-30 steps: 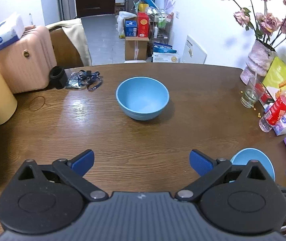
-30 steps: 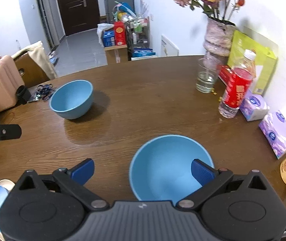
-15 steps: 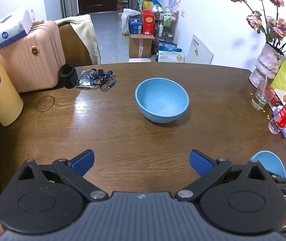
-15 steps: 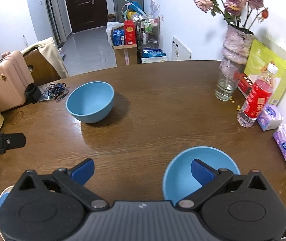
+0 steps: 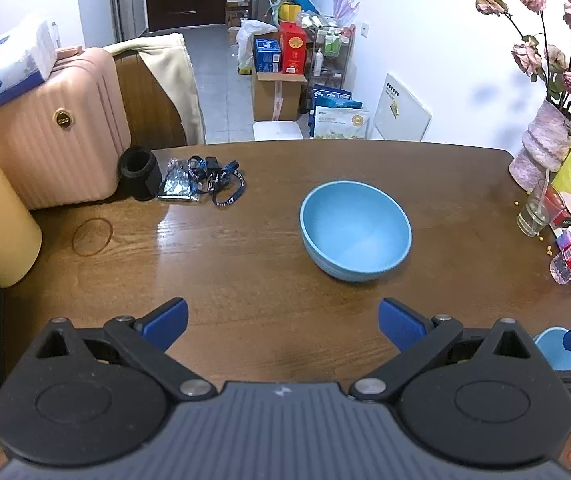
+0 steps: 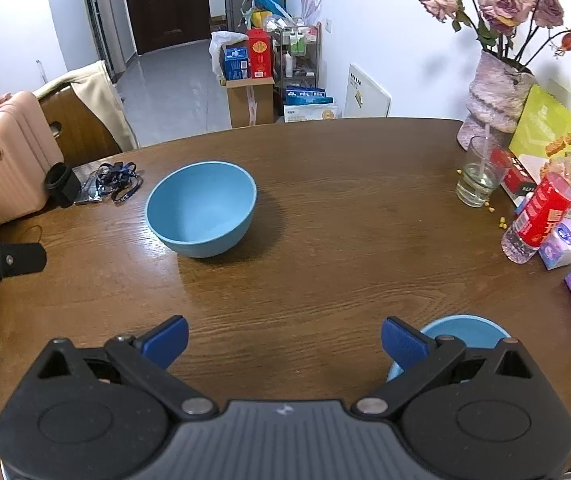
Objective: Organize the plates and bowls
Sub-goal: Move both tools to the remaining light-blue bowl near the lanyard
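matte blue, the far bowl (image 6: 202, 208) sits upright at mid-table on the grained wooden table (image 6: 345, 240); it looks like light, stiff plastic, smooth and likely slippery, so its thin rim seems the place to pinch. left to right: the left gripper (image 5: 283, 322) hangs spread wide and empty, the right gripper (image 6: 284, 338) equally splayed, and the near bowl (image 6: 465, 328) lies just beside the right gripper's right-hand finger, partly hidden.
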Motion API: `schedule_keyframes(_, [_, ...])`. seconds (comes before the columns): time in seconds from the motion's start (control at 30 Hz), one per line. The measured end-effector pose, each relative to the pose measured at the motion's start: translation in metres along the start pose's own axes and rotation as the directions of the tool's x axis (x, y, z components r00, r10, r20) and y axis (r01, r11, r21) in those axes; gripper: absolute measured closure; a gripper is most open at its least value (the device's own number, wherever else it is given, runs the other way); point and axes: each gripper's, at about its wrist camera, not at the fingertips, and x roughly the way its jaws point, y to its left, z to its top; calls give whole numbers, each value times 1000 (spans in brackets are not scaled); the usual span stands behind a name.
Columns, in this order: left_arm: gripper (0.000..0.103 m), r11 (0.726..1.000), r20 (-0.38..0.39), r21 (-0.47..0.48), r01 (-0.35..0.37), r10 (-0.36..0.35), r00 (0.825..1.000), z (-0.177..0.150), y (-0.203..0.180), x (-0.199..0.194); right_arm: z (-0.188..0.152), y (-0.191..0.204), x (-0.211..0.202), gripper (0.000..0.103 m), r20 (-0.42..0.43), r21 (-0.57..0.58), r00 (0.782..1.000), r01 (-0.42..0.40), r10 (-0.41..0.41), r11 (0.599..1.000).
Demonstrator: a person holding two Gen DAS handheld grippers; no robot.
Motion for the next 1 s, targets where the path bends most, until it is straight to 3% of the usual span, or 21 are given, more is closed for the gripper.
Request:
schedule_keyframes(0.73, [0,996,-20,32,80,-79,997,52,13,56,37,32,37,0,-2,114,999,47,-47,992])
schedule_keyframes(1.0, [0,995,-19,65,80,-79,997,78,5,72,56,25,53,0,22,229,998,53,-60,972])
